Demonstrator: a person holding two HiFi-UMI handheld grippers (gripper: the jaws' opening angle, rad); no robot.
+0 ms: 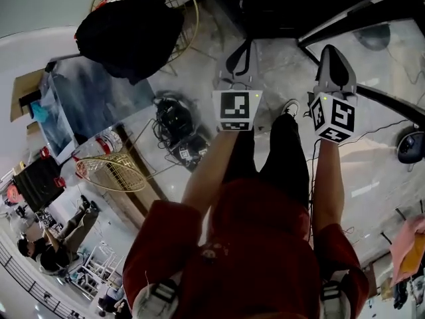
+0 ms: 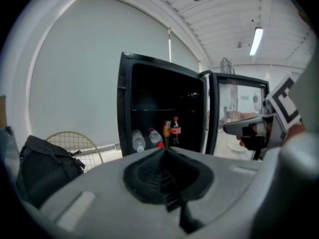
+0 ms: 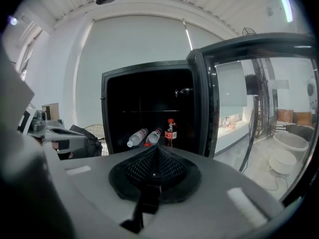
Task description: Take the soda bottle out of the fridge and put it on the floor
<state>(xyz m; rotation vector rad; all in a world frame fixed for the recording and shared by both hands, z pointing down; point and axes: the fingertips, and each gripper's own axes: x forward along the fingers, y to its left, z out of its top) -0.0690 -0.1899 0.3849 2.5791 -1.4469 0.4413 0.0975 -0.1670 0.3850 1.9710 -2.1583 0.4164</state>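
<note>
The black fridge [image 2: 159, 113] stands open ahead of both grippers. On its lower shelf a cola bottle [image 2: 175, 130] with a red cap and red label stands upright, also seen as the soda bottle [image 3: 171, 132] in the right gripper view. My left gripper [image 2: 164, 151] is shut and empty, well short of the fridge. To its right, my right gripper [image 3: 154, 148] is shut with nothing in it, level with the left one. In the head view the left gripper [image 1: 240, 48] and right gripper [image 1: 334, 55] point side by side at the dark fridge [image 1: 285, 5].
Two water bottles [image 3: 137, 137] [image 3: 153, 136] lie left of the soda, with an orange can [image 2: 166, 129] beside it. The glass fridge door [image 3: 249, 98] swings out on the right. A black backpack [image 1: 129, 35] sits left of the fridge; cables and a power strip [image 1: 179, 135] lie on the floor.
</note>
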